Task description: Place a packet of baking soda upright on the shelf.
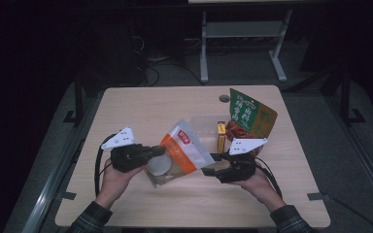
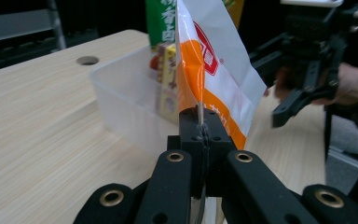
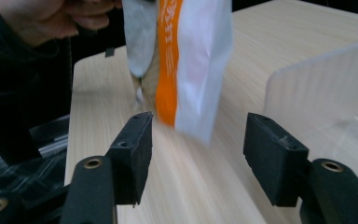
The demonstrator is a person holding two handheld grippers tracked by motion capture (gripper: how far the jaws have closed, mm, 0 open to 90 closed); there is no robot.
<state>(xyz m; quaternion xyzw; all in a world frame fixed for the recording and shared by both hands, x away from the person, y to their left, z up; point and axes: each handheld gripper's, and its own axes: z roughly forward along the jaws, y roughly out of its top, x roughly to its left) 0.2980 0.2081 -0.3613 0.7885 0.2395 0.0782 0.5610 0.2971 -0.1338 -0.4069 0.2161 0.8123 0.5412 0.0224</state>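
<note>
A white and orange snack bag [image 1: 180,151] hangs tilted above the table, and my left gripper [image 1: 161,152] is shut on its left edge. In the left gripper view the two jaws [image 2: 200,127] meet on the bag's thin seam, and the bag [image 2: 214,70] rises upright from them. My right gripper [image 1: 209,166] stands open just right of the bag's lower corner. In the right gripper view its jaws [image 3: 198,140] are wide apart, and the bag's bottom [image 3: 191,70] hangs just beyond the gap, untouched by either pad.
A clear plastic box [image 1: 205,124] stands behind the bag on the wooden table [image 1: 145,107]. It holds a yellow packet [image 1: 221,136] and a green and orange bag [image 1: 250,116]. A round cable hole [image 1: 224,98] lies near the far edge.
</note>
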